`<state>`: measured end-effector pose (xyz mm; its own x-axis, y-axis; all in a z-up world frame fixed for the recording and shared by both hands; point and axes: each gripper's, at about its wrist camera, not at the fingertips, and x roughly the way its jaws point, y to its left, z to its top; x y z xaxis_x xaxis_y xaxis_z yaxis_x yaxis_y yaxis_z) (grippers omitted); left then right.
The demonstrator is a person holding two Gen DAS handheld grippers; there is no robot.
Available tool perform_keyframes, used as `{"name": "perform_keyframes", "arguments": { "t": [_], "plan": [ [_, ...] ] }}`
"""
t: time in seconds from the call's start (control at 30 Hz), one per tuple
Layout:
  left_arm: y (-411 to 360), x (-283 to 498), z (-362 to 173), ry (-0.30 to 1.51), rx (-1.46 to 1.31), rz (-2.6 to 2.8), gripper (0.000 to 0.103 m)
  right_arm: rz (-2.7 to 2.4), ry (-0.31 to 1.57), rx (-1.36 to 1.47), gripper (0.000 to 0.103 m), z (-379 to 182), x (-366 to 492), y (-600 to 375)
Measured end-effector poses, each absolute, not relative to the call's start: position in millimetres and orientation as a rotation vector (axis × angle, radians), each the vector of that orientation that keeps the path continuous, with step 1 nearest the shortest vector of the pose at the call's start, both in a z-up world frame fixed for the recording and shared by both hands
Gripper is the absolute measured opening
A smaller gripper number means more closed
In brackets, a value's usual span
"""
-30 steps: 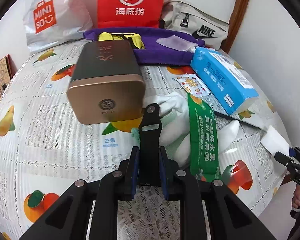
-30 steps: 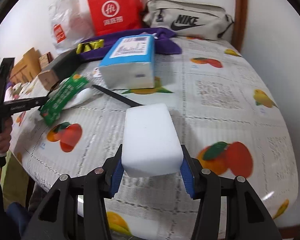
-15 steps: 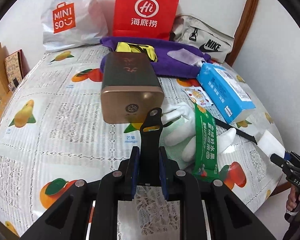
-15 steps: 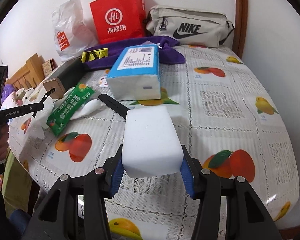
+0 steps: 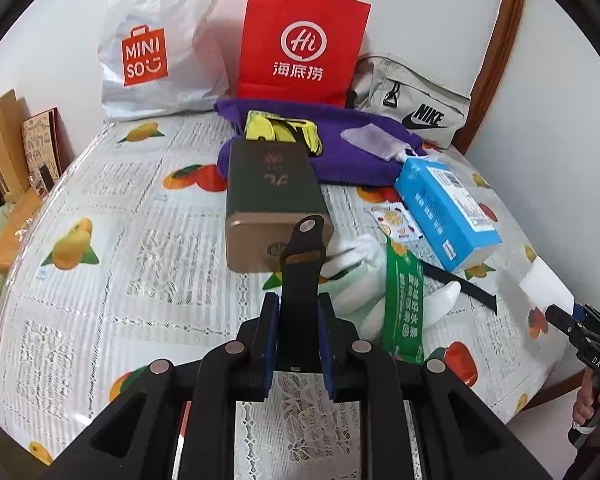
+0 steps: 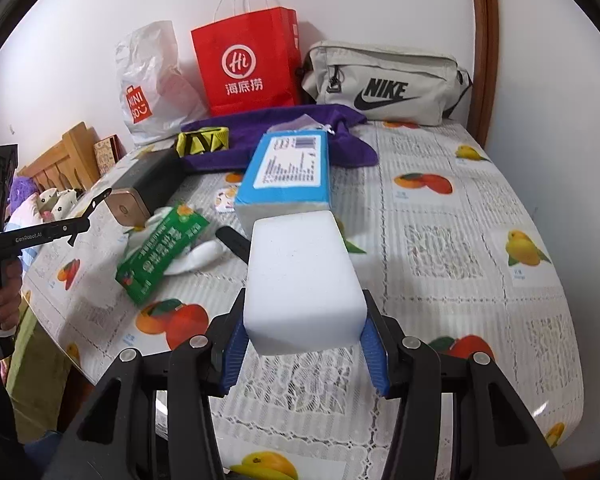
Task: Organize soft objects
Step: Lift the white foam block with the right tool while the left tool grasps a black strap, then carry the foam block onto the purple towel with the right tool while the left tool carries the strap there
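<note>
Pulling back, I keep left tongs [image 5: 296, 340] clamped on the black strap [image 5: 302, 264], right tongs [image 6: 304, 344] clamped on the white sponge [image 6: 300, 276]; both lifted, ready for sorting.

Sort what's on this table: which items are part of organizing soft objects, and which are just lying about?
In the job: white sponge in right gripper; black strap in left gripper; white gloves; purple towel.

Lying about: metal tin, red bag, Nike pouch.
</note>
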<state>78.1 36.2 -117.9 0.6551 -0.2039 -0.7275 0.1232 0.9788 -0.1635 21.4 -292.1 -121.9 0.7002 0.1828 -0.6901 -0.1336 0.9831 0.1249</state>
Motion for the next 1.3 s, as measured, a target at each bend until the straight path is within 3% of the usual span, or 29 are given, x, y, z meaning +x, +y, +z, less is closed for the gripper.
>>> {"name": "perform_keyframes", "arguments": {
  "t": [1.3],
  "plan": [
    [37, 187, -64, 0.827, -0.132, -0.136, 0.018, 0.275, 0.711, 0.069, 0.050, -57, 175, -264]
  ]
}}
